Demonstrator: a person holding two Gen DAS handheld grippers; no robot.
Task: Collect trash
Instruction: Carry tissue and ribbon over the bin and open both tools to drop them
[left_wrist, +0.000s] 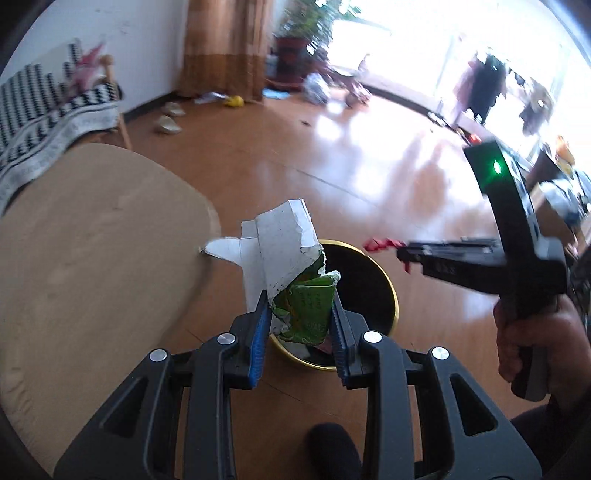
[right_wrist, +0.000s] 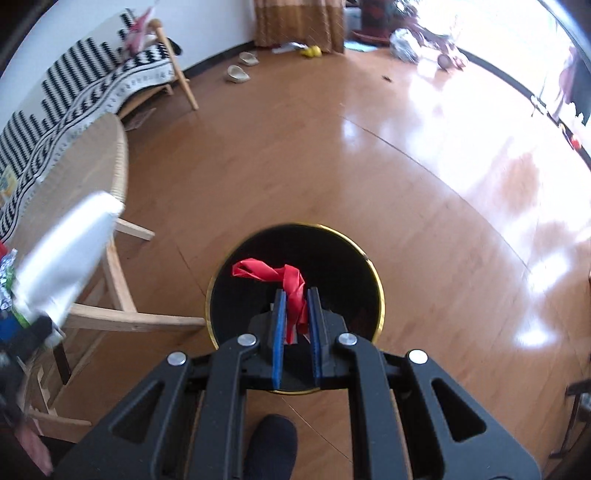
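The black bin (right_wrist: 295, 280) with its gold rim stands on the wooden floor (right_wrist: 332, 166) beside the round desk (left_wrist: 92, 229), directly beneath both pairs of tongs. The left tongs (left_wrist: 299, 314) are clamped on a torn white-and-green carton (left_wrist: 288, 266) that stands upright over the bin's near rim. The right tongs (right_wrist: 297, 314) pinch a red strip (right_wrist: 280, 275), seemingly a ribbon or wrapper, more squarely over the mouth, so that hand looks better placed to drop.
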